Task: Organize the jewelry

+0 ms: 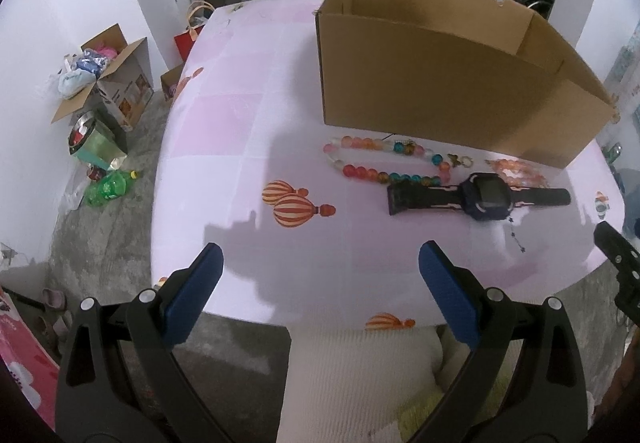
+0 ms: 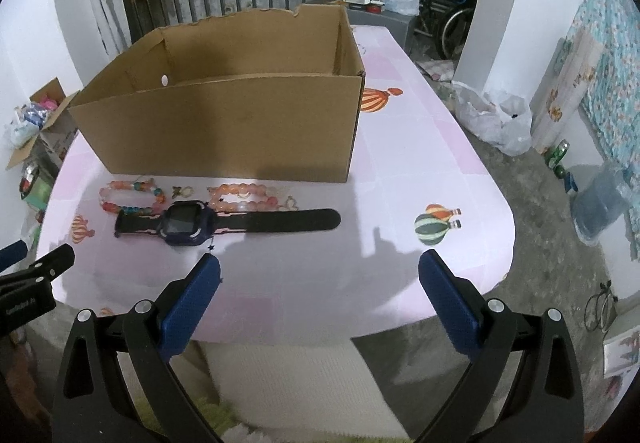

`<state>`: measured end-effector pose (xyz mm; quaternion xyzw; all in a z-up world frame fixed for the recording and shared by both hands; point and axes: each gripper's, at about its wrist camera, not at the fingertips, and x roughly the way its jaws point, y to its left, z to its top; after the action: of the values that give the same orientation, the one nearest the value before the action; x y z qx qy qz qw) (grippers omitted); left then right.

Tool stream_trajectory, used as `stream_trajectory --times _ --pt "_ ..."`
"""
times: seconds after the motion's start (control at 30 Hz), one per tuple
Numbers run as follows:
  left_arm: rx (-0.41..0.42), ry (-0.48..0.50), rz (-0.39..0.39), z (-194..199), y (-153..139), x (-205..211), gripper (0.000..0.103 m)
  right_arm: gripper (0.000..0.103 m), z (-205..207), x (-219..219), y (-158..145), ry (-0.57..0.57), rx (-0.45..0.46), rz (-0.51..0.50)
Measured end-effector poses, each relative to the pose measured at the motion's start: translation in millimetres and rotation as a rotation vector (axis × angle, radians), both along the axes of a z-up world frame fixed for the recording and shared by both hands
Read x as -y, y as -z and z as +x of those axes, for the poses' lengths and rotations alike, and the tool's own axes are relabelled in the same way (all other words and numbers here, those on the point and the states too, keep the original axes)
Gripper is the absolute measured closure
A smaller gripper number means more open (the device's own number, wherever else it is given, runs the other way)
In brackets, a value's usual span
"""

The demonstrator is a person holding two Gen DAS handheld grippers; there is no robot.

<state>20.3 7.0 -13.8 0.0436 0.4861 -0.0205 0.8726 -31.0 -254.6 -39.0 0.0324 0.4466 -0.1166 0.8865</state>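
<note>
A dark blue watch [image 1: 482, 197] [image 2: 184, 223] with a black strap lies flat on the pink tablecloth, in front of an open cardboard box [image 1: 448, 87] [image 2: 224, 123]. Behind the watch lie a multicoloured bead bracelet [image 1: 384, 161] [image 2: 132, 197] and an orange bead bracelet [image 1: 516, 169] [image 2: 240, 195]. A thin dark chain with a star [image 1: 518, 239] trails from the watch toward the table edge. My left gripper [image 1: 320, 271] hangs open over the near edge, left of the watch. My right gripper [image 2: 320, 279] is open, near and right of the watch.
The table [image 1: 224, 115] [image 2: 420, 147] carries a balloon pattern. On the floor at the left stand boxes and bags [image 1: 104, 83], with a green bottle [image 1: 112, 185]. On the right a plastic bag [image 2: 496, 119] and a wheelchair [image 2: 452, 15]. A railing runs behind the table.
</note>
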Motion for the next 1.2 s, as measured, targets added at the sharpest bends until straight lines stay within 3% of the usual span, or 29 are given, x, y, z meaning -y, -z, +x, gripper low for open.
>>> stream_trajectory --times 0.07,0.13,0.2,0.23,0.4,0.53,0.67,0.77,0.8,0.87,0.93,0.97,1.1,1.2 --pt "0.033 0.024 -0.021 7 3 2 0.008 0.006 2 1 4 -0.011 0.003 -0.021" --pt "0.051 0.049 0.016 9 7 3 0.008 0.006 7 2 8 -0.028 0.017 -0.063" --pt "0.038 0.087 -0.053 15 12 2 0.008 0.006 9 6 9 -0.036 0.033 -0.083" --pt "0.034 0.085 -0.048 15 14 1 0.008 0.006 10 8 10 -0.046 0.048 -0.088" --pt "0.025 0.083 -0.162 22 23 -3 0.008 0.006 16 22 21 -0.105 0.084 -0.058" --pt "0.010 0.094 -0.312 28 33 -4 0.008 0.006 25 34 28 -0.132 0.071 -0.009" --pt "0.011 0.106 -0.428 31 45 0 0.008 0.012 39 46 36 -0.171 0.043 0.103" --pt "0.017 0.146 -0.355 37 56 12 0.008 0.024 46 51 43 -0.202 0.016 0.192" --pt "0.004 0.155 -0.383 34 48 13 0.009 0.028 48 53 46 -0.207 0.005 0.217" --pt "0.024 0.188 -0.342 31 45 22 0.009 0.032 52 57 52 -0.207 -0.011 0.251" --pt "0.026 0.208 -0.320 29 48 24 0.015 0.036 54 58 55 -0.207 -0.019 0.268" --pt "0.019 0.216 -0.309 31 49 27 0.025 0.037 56 59 58 -0.207 -0.027 0.284" --pt "-0.041 0.206 -0.340 40 55 21 0.043 0.041 57 60 60 -0.206 -0.033 0.309" --pt "-0.045 0.201 -0.343 44 55 15 0.044 0.042 57 58 59 -0.211 -0.032 0.313"
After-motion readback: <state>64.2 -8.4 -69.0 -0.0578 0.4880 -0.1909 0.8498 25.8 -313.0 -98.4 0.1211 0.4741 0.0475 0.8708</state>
